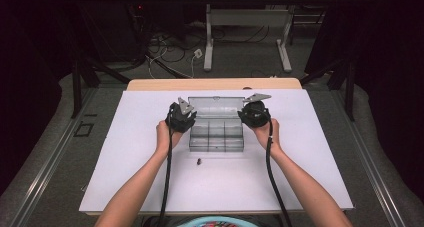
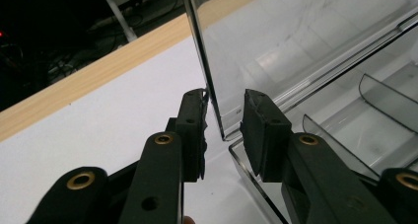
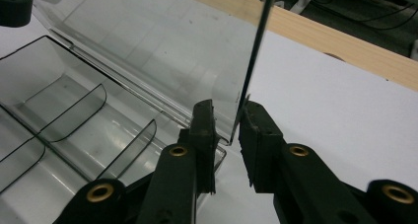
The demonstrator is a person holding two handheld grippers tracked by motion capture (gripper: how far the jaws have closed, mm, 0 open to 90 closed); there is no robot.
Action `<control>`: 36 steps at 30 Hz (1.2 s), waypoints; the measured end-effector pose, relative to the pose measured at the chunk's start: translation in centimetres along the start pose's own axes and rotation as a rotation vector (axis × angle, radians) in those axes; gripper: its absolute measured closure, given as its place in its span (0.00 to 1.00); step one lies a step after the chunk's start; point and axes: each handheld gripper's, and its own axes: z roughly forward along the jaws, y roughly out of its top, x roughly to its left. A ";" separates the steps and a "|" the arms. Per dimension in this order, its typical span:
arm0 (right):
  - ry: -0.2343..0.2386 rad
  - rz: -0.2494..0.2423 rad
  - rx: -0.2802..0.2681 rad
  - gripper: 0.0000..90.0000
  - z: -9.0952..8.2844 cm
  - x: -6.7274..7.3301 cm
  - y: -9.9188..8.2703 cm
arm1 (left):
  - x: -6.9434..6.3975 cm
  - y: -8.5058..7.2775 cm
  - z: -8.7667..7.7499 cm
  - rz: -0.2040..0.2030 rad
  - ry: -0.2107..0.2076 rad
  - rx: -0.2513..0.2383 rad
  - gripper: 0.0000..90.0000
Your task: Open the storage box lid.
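A clear plastic compartment box [image 1: 216,133] lies open mid-table, its lid [image 1: 215,106] standing up at the back. My left gripper [image 1: 188,116] is at the lid's left end and my right gripper [image 1: 246,113] at its right end. In the left gripper view the lid's [image 2: 296,36] side edge runs down between the jaws of my left gripper [image 2: 224,98], with a gap on the inner side. In the right gripper view the lid's [image 3: 148,46] edge stands between the jaws of my right gripper [image 3: 227,108], close to the right pad. Both stand open. The divided compartments [image 3: 54,110] look empty.
The box sits on a white board [image 1: 310,157] over a wooden table whose edge [image 1: 215,83] shows at the back. A small dark object [image 1: 199,161] lies just in front of the box. A teal item [image 1: 217,222] is at the near edge.
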 end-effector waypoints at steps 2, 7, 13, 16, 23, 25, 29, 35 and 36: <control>0.001 0.003 0.005 0.85 0.2 -0.1 0.0 | 0.0 0.0 0.2 0.006 0.010 0.011 0.77; -0.012 -0.010 0.038 0.82 1.0 -0.2 -0.1 | 0.2 -0.2 0.3 0.003 0.033 0.013 0.75; 0.046 0.003 0.083 0.63 0.4 -0.4 -0.3 | 0.7 -0.3 -1.0 -0.016 0.024 0.020 0.50; 0.073 -0.011 0.090 0.56 -0.6 -0.3 -0.6 | 0.6 -0.6 -2.2 -0.010 0.004 0.017 0.38; 0.124 -0.033 0.107 0.43 -2.8 0.4 -1.3 | -0.3 -1.0 -5.5 0.030 -0.039 0.030 0.21; 0.140 -0.033 0.110 0.39 -3.4 0.6 -1.5 | -0.8 -1.2 -6.3 0.032 -0.047 0.038 0.19; 0.175 -0.034 0.107 0.32 -4.8 1.1 -2.2 | -1.4 -1.8 -7.7 0.038 -0.076 0.047 0.17; 0.214 -0.048 0.139 0.25 -6.8 1.6 -3.9 | -1.8 -2.9 -9.2 0.019 -0.106 0.052 0.15; 0.215 -0.045 0.135 0.24 -7.0 1.7 -4.2 | -1.9 -3.1 -9.4 0.021 -0.107 0.054 0.15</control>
